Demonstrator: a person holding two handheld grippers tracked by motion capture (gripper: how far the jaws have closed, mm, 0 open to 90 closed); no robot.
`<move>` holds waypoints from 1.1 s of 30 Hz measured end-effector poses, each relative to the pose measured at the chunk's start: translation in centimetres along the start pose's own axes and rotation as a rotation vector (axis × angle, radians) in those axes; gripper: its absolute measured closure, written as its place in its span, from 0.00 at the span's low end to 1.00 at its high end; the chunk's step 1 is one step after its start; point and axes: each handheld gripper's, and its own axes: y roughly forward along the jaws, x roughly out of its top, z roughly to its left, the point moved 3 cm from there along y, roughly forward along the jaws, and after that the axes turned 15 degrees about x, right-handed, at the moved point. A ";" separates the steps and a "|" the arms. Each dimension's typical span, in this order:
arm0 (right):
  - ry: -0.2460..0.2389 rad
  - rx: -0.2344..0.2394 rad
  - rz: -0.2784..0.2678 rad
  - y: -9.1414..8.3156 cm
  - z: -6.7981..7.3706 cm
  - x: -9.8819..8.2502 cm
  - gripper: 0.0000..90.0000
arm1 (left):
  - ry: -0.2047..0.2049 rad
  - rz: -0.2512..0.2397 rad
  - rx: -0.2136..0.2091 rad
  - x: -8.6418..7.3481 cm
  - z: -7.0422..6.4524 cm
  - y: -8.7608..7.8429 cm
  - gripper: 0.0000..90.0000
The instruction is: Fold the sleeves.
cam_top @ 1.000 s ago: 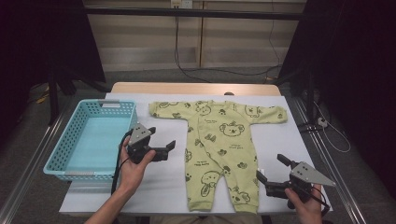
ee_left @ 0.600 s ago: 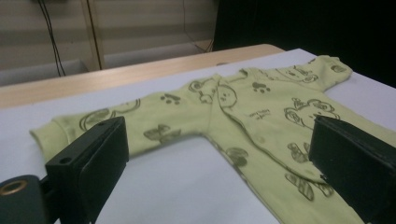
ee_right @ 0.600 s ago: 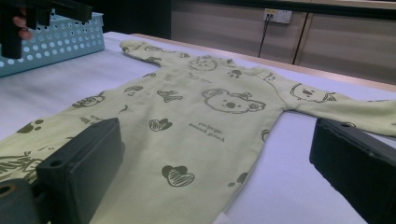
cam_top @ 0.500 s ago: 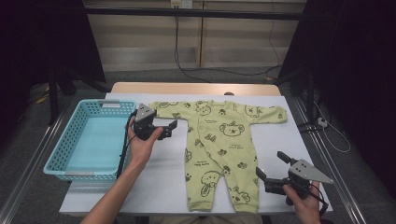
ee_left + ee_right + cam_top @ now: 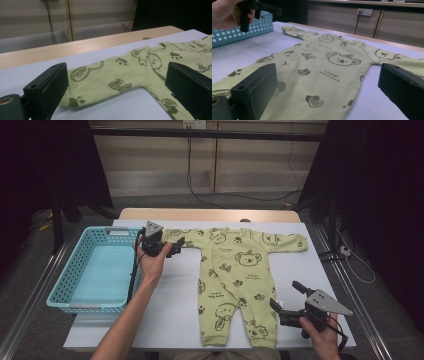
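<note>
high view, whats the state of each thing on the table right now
Pale green baby romper with bear prints: spread flat, front up, sleeves out, not gripped.
Light blue perforated plastic basket: upright, nothing in it.
Left tool: open, at the romper's sleeve end.
Right tool: open, beside the romper's leg.

hidden: romper (image 5: 235, 285) sleeve end under left gripper (image 5: 172, 249) | cut off: basket (image 5: 242, 30) by frame edge

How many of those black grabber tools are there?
2. The left gripper is over the romper's sleeve end, beside the blue basket; the right gripper is by a leg at the table's near edge.
</note>
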 end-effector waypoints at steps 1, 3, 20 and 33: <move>0.002 0.001 0.001 0.0 0.0 0.0 0.02 | -0.059 -0.012 0.004 0.0 -0.3 0.4 0.05; -0.005 0.008 0.003 0.1 0.0 0.0 0.02 | 0.022 0.015 -0.001 0.0 0.2 1.1 0.05; 0.008 0.018 -0.001 0.0 0.1 0.0 0.02 | 0.048 0.081 0.089 -0.5 0.9 4.0 0.06; 0.011 0.022 -0.003 0.0 0.0 0.0 0.02 | 0.017 0.105 0.067 -0.8 -0.4 5.1 0.19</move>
